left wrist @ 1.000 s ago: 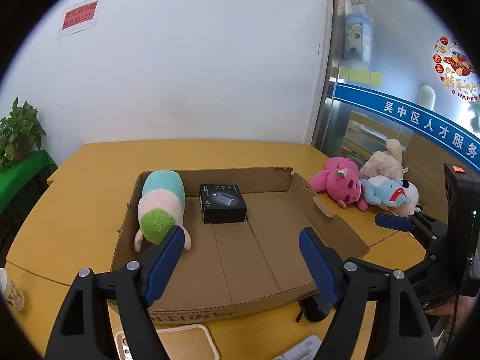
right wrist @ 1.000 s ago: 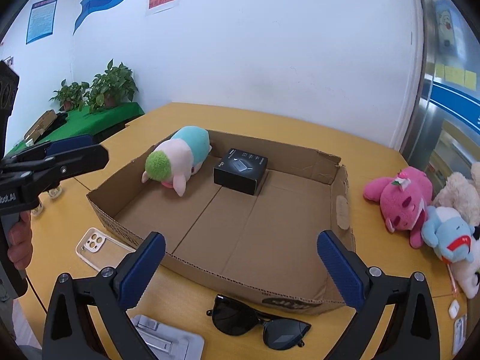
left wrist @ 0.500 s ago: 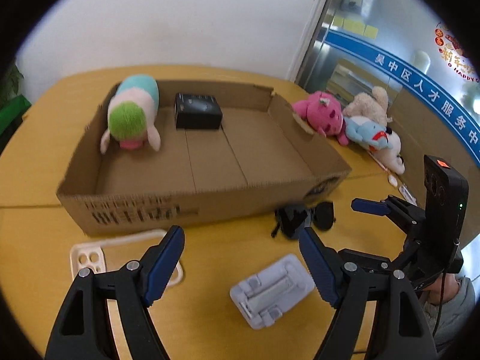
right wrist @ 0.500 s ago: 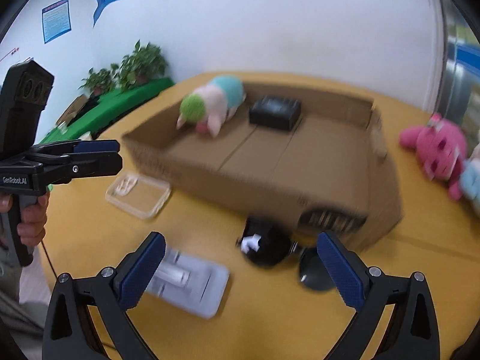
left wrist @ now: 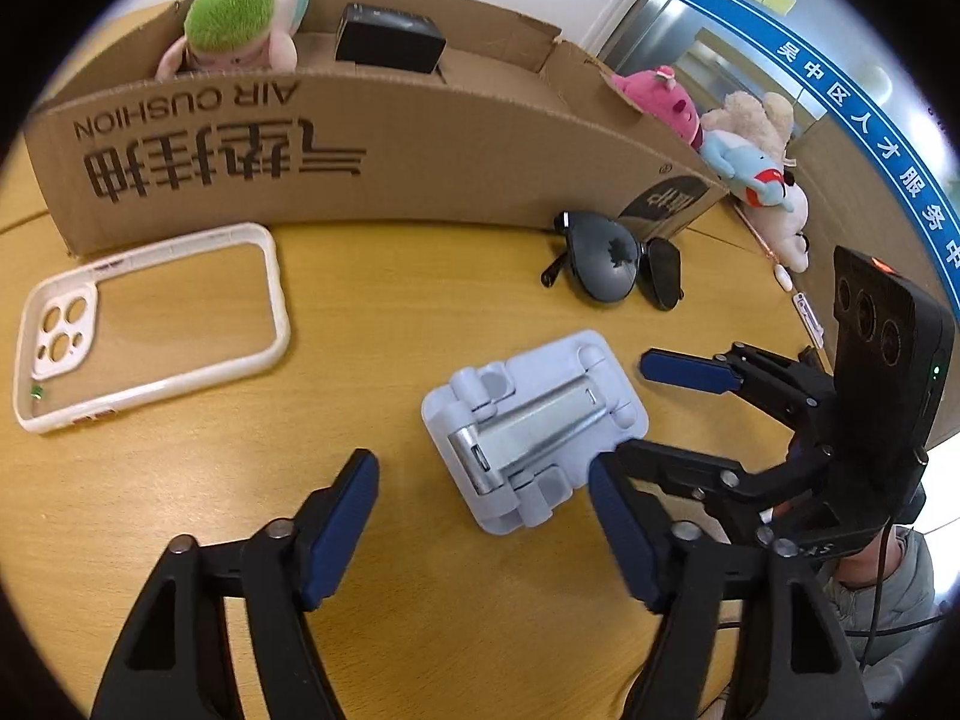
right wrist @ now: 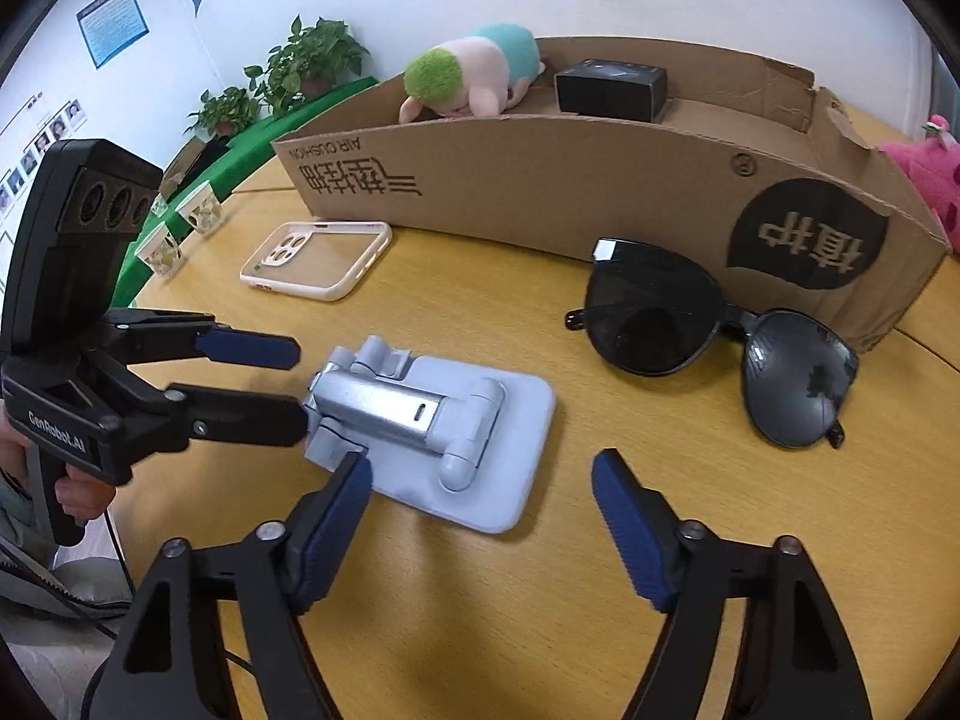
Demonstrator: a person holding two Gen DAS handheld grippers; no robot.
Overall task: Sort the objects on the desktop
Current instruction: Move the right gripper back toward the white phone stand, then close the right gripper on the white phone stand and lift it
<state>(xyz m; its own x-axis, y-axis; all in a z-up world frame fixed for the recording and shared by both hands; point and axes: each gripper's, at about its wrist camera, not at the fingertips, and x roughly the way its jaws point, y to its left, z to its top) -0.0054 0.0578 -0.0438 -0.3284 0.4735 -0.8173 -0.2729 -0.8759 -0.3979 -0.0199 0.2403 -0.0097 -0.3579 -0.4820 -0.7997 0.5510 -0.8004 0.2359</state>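
Note:
A pale blue folding phone stand (left wrist: 534,423) lies flat on the yellow table in front of a cardboard box (left wrist: 372,156). My left gripper (left wrist: 483,510) is open, low over the stand's near end. My right gripper (right wrist: 480,507) is open at the stand's (right wrist: 432,420) other end; it shows in the left wrist view (left wrist: 654,417). A white phone case (left wrist: 150,324) lies to the left. Black sunglasses (right wrist: 714,336) lie by the box's right corner. A plush with green hair (left wrist: 240,18) and a small black box (left wrist: 390,39) sit inside the cardboard box.
Pink, beige and blue plush toys (left wrist: 744,144) lie on the table right of the box. Small white items (left wrist: 807,312) lie near the table's right edge. Potted plants (right wrist: 300,72) and small cups (right wrist: 180,228) stand at the far left.
Both grippers have dropped from above the box to just over the table in front of it, closing in on the phone stand from opposite ends. Both stay open.

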